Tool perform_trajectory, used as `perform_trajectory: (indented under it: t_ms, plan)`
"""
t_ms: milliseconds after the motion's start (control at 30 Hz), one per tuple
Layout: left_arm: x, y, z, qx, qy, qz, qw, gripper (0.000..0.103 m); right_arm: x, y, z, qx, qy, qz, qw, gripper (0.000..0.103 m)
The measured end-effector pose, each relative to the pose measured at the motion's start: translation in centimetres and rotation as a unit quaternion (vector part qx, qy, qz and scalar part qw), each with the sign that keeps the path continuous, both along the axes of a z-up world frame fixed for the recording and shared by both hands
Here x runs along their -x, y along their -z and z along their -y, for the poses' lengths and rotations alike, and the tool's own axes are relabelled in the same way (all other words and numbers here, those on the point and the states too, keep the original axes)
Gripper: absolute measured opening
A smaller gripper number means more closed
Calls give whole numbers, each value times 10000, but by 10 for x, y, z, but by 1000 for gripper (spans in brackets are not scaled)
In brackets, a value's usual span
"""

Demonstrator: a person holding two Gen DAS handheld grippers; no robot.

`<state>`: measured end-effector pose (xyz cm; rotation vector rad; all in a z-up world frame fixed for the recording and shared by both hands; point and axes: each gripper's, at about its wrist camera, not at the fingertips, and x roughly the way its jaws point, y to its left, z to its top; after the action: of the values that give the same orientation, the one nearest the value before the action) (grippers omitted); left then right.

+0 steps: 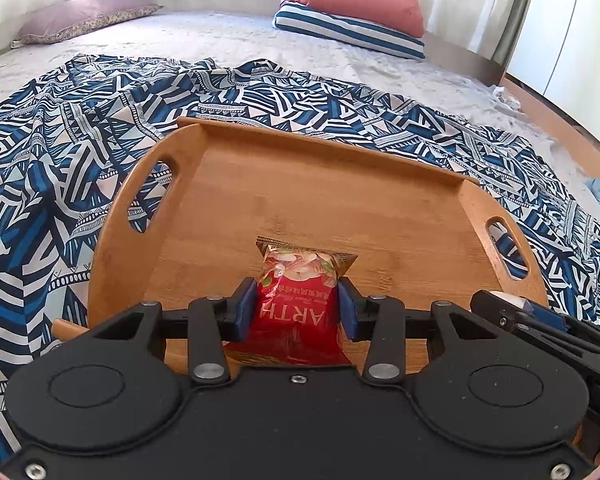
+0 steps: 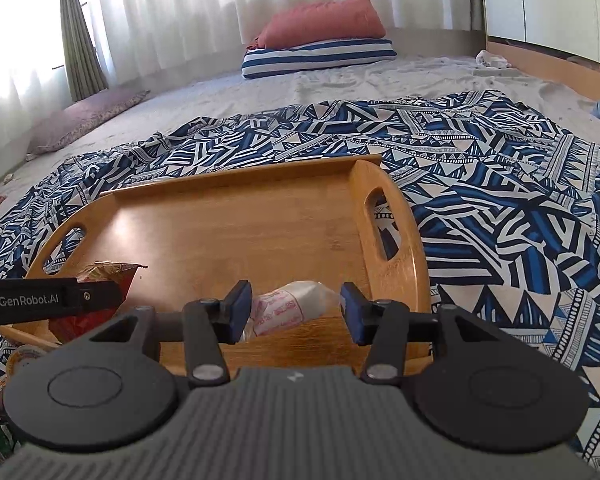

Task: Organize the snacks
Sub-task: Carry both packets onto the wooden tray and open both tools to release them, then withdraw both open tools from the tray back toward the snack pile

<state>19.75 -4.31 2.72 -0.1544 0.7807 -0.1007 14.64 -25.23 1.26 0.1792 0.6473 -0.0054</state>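
Observation:
A wooden tray (image 1: 300, 184) with cut-out handles lies on a blue patterned cloth on the bed; it also shows in the right wrist view (image 2: 228, 220). My left gripper (image 1: 296, 308) is shut on a red snack packet (image 1: 296, 304) and holds it over the tray's near edge. The packet and the left gripper's side also show at the left of the right wrist view (image 2: 100, 280). My right gripper (image 2: 296, 312) stands with its jaws apart around a clear wrapped snack with a pink label (image 2: 288, 308); the left pad touches it, the right pad is apart from it.
The blue patterned cloth (image 1: 60, 168) surrounds the tray. A red cushion on a striped pillow (image 1: 352, 16) lies at the far side, a purple pillow (image 1: 80, 16) at far left. More snack packets (image 2: 16, 360) lie at the tray's near left. Curtains line the back.

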Motion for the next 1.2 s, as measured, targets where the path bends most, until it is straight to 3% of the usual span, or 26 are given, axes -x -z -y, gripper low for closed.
perform_trajectory:
  t_ms: [200,233,267,333,367,667,1000,1200]
  plan:
    - [-2,3,1,18,15,8,10000,42,-2,6,2,-48,15,-73,10000,56]
    - [-1,2,1,47,16,38,10000,46,-2,7,2,-67,0,-57,10000,57]
    - [1,2,1,94,32,71,9999,56,-1,7,3,-77,-3,-27,10000,68]
    - [7,-1,-1,163,61,174,9997,70,4,3,3,-101,0,125,9999,77]
    - [10,-4,-2,180,94,241,9995,72,7,0,4,-119,3,211,9997,82]
    - [62,-27,-21,313,336,782,9959,90,52,-15,6,-127,43,618,9980,88]
    - [137,-25,-42,434,323,1273,9904,98,121,-13,-12,437,39,962,9944,95]
    - [165,-15,-51,313,284,1421,9889,101,147,-7,-20,698,57,964,9929,98]
